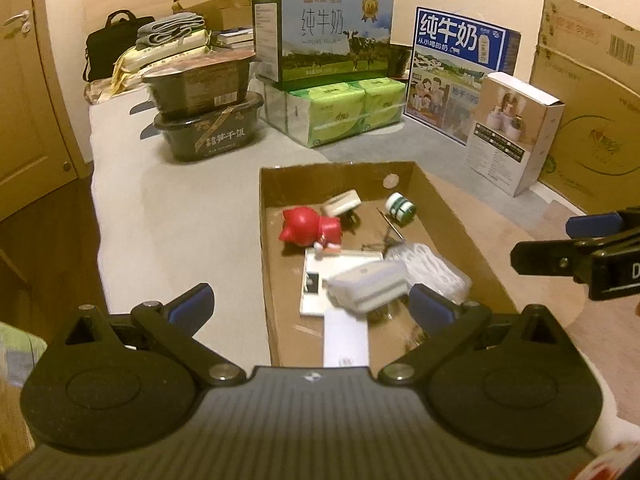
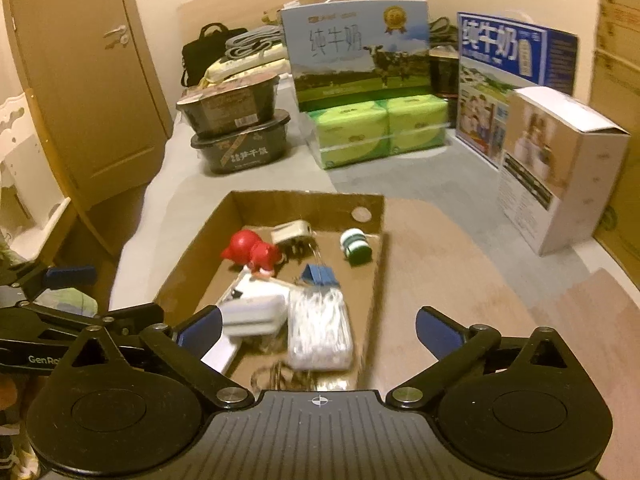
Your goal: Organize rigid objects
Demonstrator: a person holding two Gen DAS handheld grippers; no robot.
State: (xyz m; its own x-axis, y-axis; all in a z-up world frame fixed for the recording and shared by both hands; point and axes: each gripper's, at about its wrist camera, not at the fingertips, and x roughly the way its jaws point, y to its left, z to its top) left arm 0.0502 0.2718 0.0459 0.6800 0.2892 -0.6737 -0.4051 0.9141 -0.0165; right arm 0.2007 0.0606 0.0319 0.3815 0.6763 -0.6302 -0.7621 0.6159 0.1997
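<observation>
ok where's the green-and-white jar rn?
The green-and-white jar lies on its side in the far right corner of the cardboard tray, in both views, right of the white plug adapter.

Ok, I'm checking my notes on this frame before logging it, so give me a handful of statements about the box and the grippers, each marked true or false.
1. The red figurine lies inside the cardboard box. True.
2. The left gripper is shut on the white charger. False: its jaws are spread wide and hold nothing.
3. The green-and-white jar sits near the box's far wall. True.
4. The right gripper grips the clear plastic packet. False: it is open, with the packet lying in the box.
5. Two black food tubs are stacked behind the box. True.
</observation>
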